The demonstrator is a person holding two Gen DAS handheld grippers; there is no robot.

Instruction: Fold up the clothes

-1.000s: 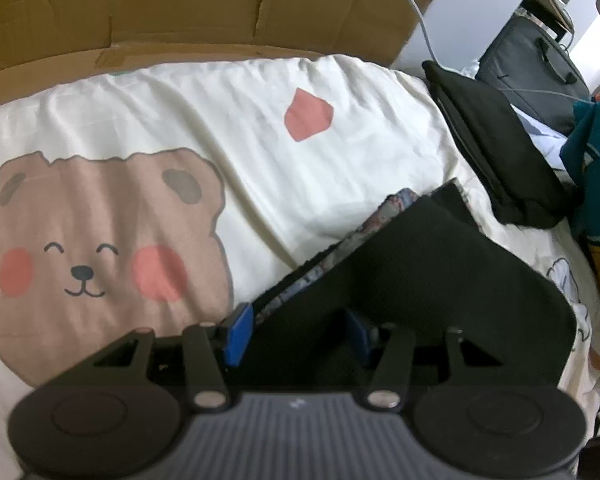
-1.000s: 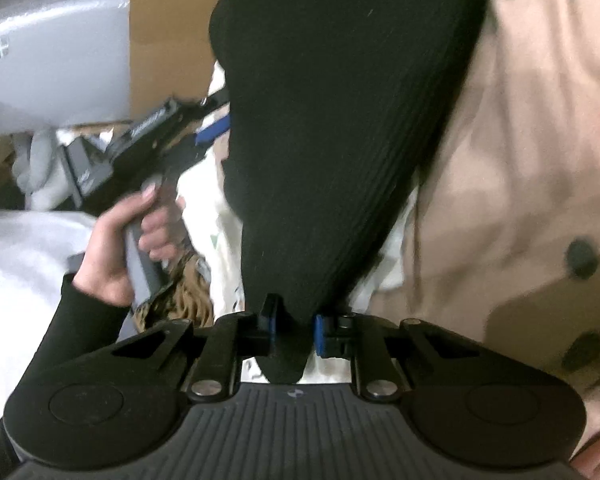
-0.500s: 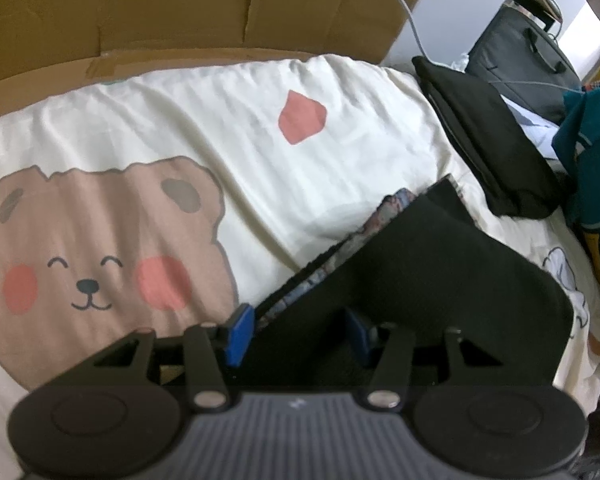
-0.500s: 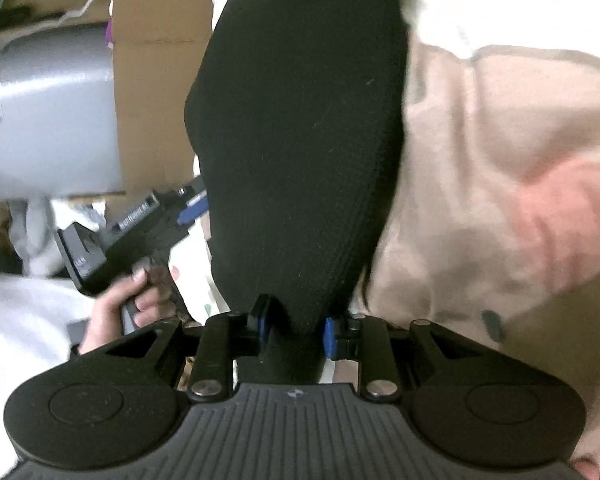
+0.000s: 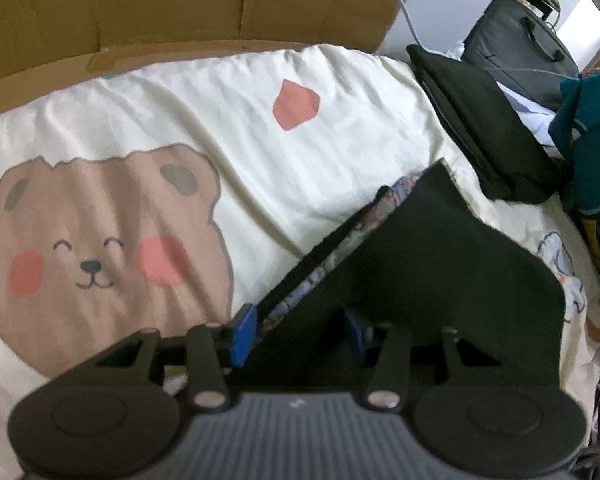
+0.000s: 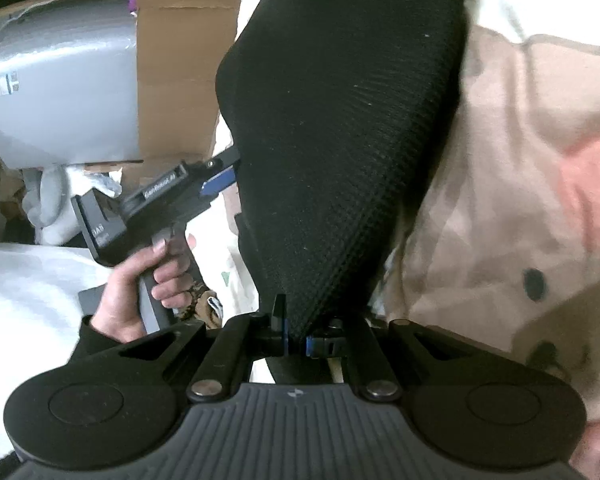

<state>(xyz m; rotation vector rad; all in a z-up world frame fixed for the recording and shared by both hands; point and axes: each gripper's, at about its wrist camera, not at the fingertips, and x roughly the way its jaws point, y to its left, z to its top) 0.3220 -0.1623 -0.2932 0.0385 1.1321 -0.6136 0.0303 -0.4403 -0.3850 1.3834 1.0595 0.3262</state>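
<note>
Currently, right gripper (image 6: 296, 340) at lower centre of its view is clamped on an edge of the black garment (image 6: 340, 120). Left gripper (image 5: 296, 334) also bites the garment (image 5: 420, 264) — its pads stand wider, around a thicker bunch. The garment hangs stretched between both above the bedsheet (image 5: 180, 120). Risk: uneven tension may pull the knit from the pads — the fold would skew. Farther off, upper right, lies a dark pile (image 5: 484, 120).

A cream bedsheet (image 5: 228, 120) printed with a smiling brown bear (image 5: 100, 248) and 1 coral shape (image 5: 295, 105) covers the bed. Flattened cardboard (image 5: 140, 4) stands behind it, and a grey bag (image 5: 516, 48) sits at the far right (partly behind a white cable (image 5: 400, 4)). A grey suitcase (image 6: 60, 92) leans against cardboard in the right wrist view.
</note>
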